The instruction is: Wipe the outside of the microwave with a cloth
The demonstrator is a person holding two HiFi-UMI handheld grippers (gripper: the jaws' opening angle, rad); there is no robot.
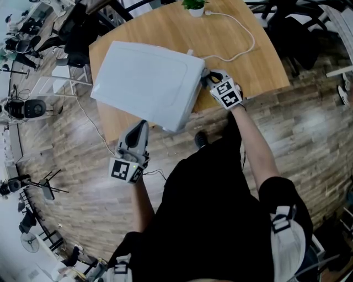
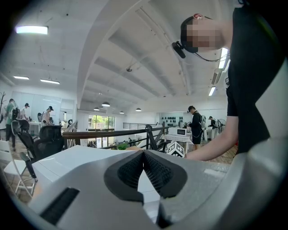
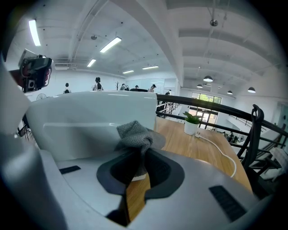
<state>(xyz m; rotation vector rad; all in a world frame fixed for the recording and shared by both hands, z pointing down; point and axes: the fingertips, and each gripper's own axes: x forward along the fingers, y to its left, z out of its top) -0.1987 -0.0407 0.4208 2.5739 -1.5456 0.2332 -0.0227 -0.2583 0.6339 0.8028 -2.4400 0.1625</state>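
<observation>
A white microwave [image 1: 146, 82] stands on a round wooden table [image 1: 259, 60]. My right gripper [image 1: 208, 77] is at the microwave's right side, shut on a grey cloth [image 3: 134, 135] that is bunched between its jaws and pressed against the white side wall [image 3: 90, 121]. My left gripper [image 1: 138, 131] is at the microwave's near corner, by the table's front edge. In the left gripper view its jaws meet at the tips [image 2: 143, 155] with nothing between them, and the microwave's white top [image 2: 76, 159] lies just beyond.
A white power cable [image 1: 242, 38] runs across the table to a small potted plant [image 1: 194, 6] at the far edge. Office chairs [image 1: 71, 33] stand beyond the table on the left. A camera tripod [image 1: 25, 107] is on the wooden floor at the left.
</observation>
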